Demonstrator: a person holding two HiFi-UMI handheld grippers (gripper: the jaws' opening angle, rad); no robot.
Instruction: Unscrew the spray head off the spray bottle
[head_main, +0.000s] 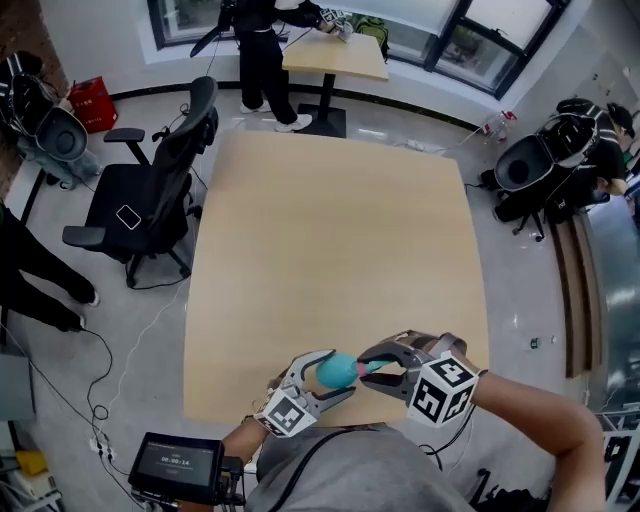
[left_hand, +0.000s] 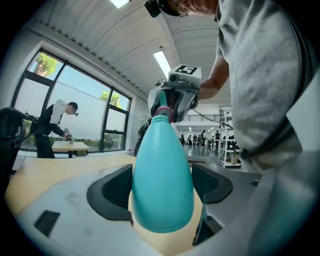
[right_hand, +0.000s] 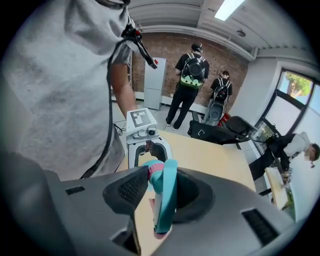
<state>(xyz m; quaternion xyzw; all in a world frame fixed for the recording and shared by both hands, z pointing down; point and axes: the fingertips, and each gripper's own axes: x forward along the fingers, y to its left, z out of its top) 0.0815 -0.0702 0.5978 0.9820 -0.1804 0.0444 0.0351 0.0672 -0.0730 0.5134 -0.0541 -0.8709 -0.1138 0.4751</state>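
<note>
Left gripper (head_main: 333, 377) is clamped on the body of the teal spray bottle (left_hand: 162, 175), both pads pressing its sides, holding it above the near edge of the wooden table (head_main: 330, 230). Right gripper (head_main: 373, 366) is closed narrow on the spray head (right_hand: 163, 200), its pads at the pink collar and teal trigger
</note>
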